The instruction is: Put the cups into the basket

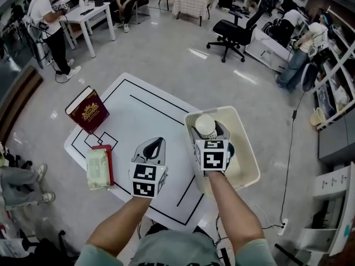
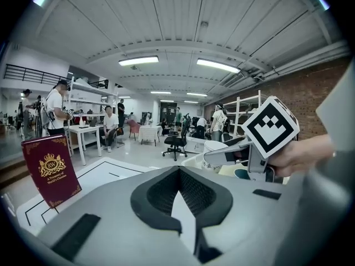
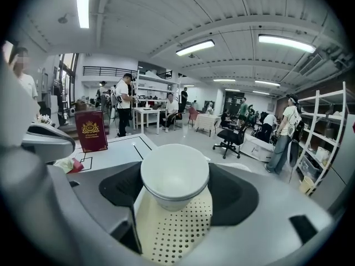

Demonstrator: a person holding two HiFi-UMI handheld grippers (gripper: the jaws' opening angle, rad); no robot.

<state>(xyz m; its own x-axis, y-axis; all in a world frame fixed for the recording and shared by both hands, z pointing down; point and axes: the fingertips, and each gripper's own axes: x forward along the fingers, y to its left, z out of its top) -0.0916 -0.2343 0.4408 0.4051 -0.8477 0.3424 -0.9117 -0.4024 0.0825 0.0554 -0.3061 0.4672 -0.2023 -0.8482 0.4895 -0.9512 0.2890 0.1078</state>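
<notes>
My right gripper [image 1: 206,133] is shut on a white cup [image 1: 205,126] and holds it upright over the cream basket [image 1: 247,148] at the table's right side. In the right gripper view the white cup [image 3: 175,173] sits between the jaws of the right gripper [image 3: 176,176], above the basket's perforated floor [image 3: 177,231]. A dark teal cup [image 1: 231,150] lies in the basket, mostly hidden by the gripper. My left gripper [image 1: 155,146] hovers over the white table [image 1: 144,115], left of the basket. The left gripper [image 2: 178,169] has its jaws together with nothing between them.
A red book [image 1: 87,110] stands at the table's left edge. A pale green tissue pack [image 1: 98,169] lies beside a small red box [image 1: 108,162] at the front left. Beyond the table are an office chair [image 1: 236,33], desks and people.
</notes>
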